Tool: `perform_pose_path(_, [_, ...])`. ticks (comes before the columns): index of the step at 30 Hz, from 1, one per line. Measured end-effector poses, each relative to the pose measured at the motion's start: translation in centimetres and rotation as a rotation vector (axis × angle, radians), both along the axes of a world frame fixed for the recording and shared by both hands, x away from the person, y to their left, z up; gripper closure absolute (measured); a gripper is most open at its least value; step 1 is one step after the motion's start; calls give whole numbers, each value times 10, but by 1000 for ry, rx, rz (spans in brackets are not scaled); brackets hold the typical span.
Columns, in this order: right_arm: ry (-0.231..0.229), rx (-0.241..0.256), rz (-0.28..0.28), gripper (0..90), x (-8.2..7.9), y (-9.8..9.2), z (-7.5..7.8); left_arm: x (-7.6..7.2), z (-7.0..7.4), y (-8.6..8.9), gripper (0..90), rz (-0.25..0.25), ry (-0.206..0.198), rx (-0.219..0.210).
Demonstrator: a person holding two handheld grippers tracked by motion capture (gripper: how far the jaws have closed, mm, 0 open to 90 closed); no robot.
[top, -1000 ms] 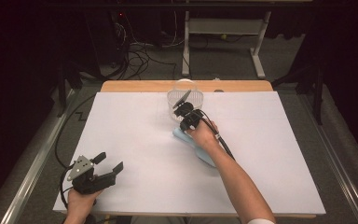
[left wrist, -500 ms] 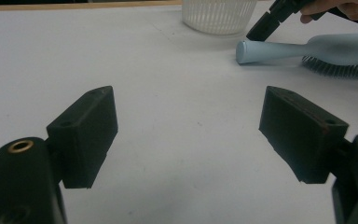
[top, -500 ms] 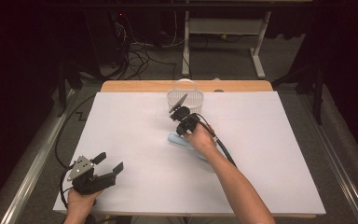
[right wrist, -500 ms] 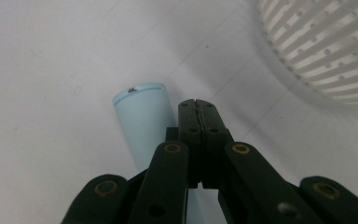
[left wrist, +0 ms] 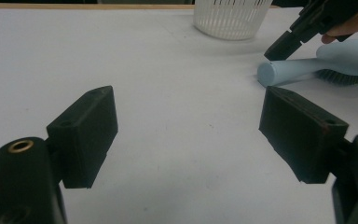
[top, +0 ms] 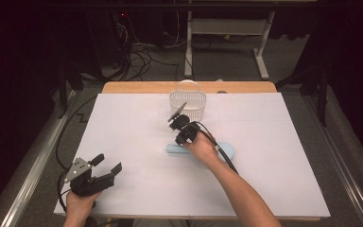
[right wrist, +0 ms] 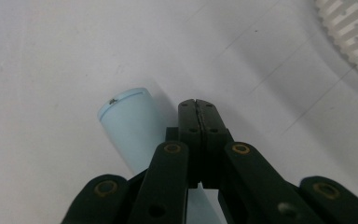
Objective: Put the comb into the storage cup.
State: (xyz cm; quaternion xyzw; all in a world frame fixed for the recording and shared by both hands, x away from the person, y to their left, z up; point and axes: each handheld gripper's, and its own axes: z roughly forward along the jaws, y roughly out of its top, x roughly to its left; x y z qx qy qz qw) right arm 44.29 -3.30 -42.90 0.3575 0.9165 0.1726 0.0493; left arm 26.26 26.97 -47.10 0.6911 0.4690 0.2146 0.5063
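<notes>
Partly hidden hairbrush (top: 176, 149) under right hand (top: 201, 148), bristles barely visible

Right gripper (top: 178, 124) over blue hairbrush (top: 179, 149), white basket (top: 187, 101) behind

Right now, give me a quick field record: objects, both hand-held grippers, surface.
surface: white table cover over a wooden tabletop
hairbrush: light blue hairbrush lying flat near mid-table, handle end toward the left, bristles showing in the left gripper view
basket: white slotted basket upright at the far edge, apart from the hairbrush
right hand-held gripper: jaws closed together, empty, just above and beside the hairbrush handle
left hand-held gripper: jaws wide apart, empty, near the front left corner, far from the hairbrush
contact: cannot tell whether the right hand-held gripper touches the handle
</notes>
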Motion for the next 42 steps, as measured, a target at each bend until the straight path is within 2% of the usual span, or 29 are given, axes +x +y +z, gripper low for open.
perform_pose_path(1, [-8,1,16,900,-1,-1,-1,0,0,-1,187,-2,1,0])
perform_pose_path(16, [9,7,41,900,-19,-3,-3,0,0,-4,187,-11,-1,22])
perform_pose_path(42, [13,15,102,900,-50,-14,-4,0,0,-4,187,-10,0,23])
